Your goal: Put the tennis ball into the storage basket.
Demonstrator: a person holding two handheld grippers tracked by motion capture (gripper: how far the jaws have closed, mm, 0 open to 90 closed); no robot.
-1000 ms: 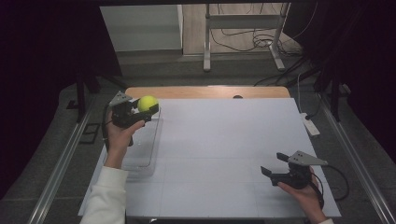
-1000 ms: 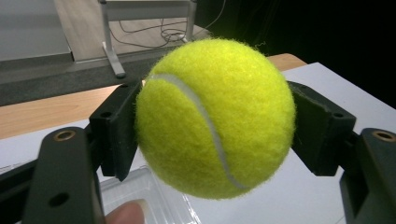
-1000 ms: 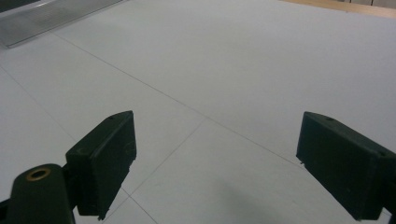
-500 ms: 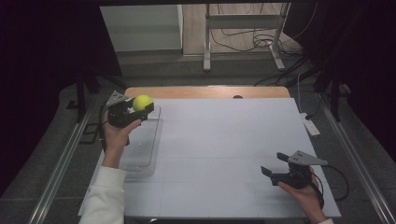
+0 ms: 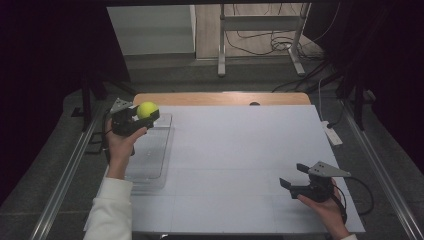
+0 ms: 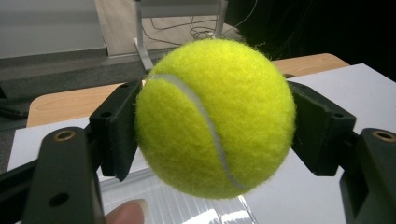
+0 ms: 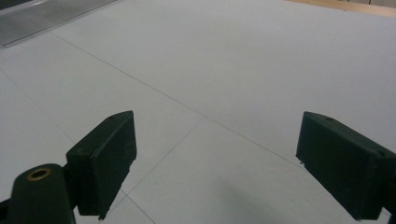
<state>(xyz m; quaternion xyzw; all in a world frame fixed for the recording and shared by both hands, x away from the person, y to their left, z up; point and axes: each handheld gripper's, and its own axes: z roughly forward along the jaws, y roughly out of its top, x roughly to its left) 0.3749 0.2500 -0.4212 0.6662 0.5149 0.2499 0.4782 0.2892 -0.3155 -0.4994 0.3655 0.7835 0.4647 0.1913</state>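
Observation:
A yellow-green tennis ball [image 5: 147, 109] [image 6: 215, 116] is held in the air at the table's far left, with my left gripper [image 5: 145, 114] [image 6: 212, 126] shut on it, one black jaw on each side. It hangs above the far end of a clear plastic tray [image 5: 150, 160] [image 6: 187, 205] lying on the white table cover. My right gripper [image 5: 295, 177] [image 7: 215, 168] rests low near the front right of the table, open, with bare white surface between its jaws.
The white cover [image 5: 240, 160] spans most of the table, and a strip of wooden tabletop [image 5: 220, 98] shows at the far edge. A small white device [image 5: 332, 134] lies at the right edge. Metal rails [image 5: 65, 180] run along both sides of the table.
My left gripper has carried the ball slightly left and toward the far end of the tray. The right gripper has stayed in place.

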